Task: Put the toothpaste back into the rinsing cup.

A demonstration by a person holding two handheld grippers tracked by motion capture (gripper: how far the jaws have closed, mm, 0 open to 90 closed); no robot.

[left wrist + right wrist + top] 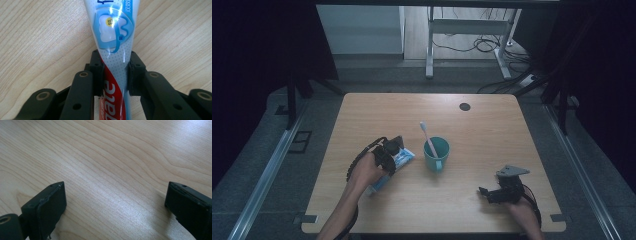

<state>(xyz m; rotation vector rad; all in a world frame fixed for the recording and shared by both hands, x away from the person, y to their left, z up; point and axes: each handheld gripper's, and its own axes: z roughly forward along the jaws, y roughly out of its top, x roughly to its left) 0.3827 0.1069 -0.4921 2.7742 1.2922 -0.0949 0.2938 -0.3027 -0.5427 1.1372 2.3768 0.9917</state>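
Note:
A white, blue and red toothpaste tube [115,37] lies flat on the wooden table [492,140], left of centre. My left gripper [115,72] is shut on it, one pad pressing each side of the tube's narrower part. In the high view the left gripper [393,154] lies over the tube [404,159], with the hand behind it. My right gripper [485,192] rests near the front right of the table with its jaws open. The right gripper view has that gripper [115,202] spread wide over bare wood with nothing between the fingers.
A teal mug [436,156] stands at the table's middle with a pink-and-white toothbrush [427,136] upright in it, just right of the tube. A dark round grommet [465,106] sits near the far edge. Desk legs and cables lie on the floor beyond.

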